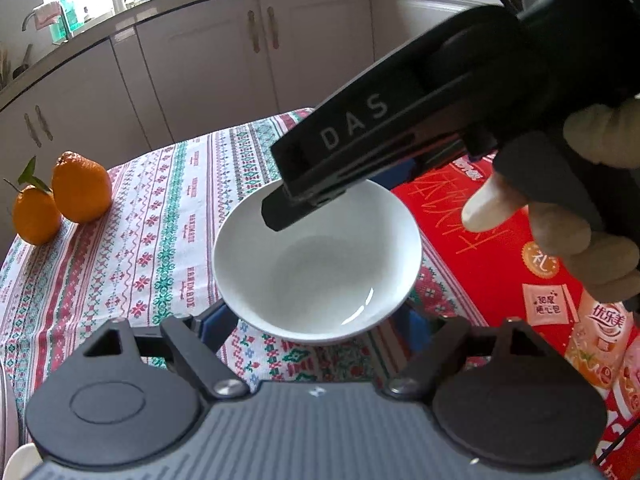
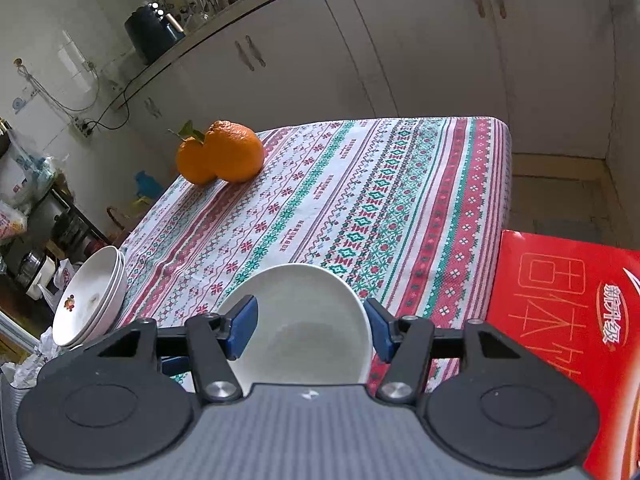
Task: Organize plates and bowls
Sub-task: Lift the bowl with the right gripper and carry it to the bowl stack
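Left wrist view: a round white ceramic bowl (image 1: 318,264) sits mouth-up between the spread left gripper (image 1: 316,312), its rim pinched by the right gripper (image 1: 280,210). Right wrist view: the same bowl (image 2: 304,320) faces up; stacked white bowls (image 2: 90,300) stand far left on the tabletop (image 2: 360,200).

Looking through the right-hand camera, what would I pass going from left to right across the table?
Stack of white bowls → two oranges → white bowl between the right gripper's blue fingers → red box.

Patterned tablecloth table (image 2: 360,184), two oranges (image 2: 224,156), stacked bowls (image 2: 90,298), red box (image 2: 568,312)
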Motion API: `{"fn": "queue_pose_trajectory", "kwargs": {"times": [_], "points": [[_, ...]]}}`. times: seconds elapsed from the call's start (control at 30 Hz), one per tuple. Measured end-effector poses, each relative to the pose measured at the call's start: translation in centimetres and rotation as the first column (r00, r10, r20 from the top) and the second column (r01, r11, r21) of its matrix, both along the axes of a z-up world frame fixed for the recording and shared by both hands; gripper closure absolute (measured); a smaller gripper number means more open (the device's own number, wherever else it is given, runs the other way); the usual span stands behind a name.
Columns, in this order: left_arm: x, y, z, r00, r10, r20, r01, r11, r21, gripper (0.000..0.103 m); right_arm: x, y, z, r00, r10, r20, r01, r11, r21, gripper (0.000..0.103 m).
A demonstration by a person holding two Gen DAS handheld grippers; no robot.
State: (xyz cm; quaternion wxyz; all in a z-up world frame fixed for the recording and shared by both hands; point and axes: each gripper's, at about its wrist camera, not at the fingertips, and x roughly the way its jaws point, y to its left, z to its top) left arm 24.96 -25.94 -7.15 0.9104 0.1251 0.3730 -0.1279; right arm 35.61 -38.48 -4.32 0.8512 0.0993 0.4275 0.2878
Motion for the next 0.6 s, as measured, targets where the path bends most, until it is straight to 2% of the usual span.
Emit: {"fn": "queue_pose_trajectory", "kwargs": {"times": [0.6], "points": [[-3.6,2.9,3.9,0.993,-0.119,0.026,0.119,0.993,-0.005,0.019,-4.8,1.4,4.1,0.998,-0.069,-0.012,0.069,0.998,0.001,0.039]]}}
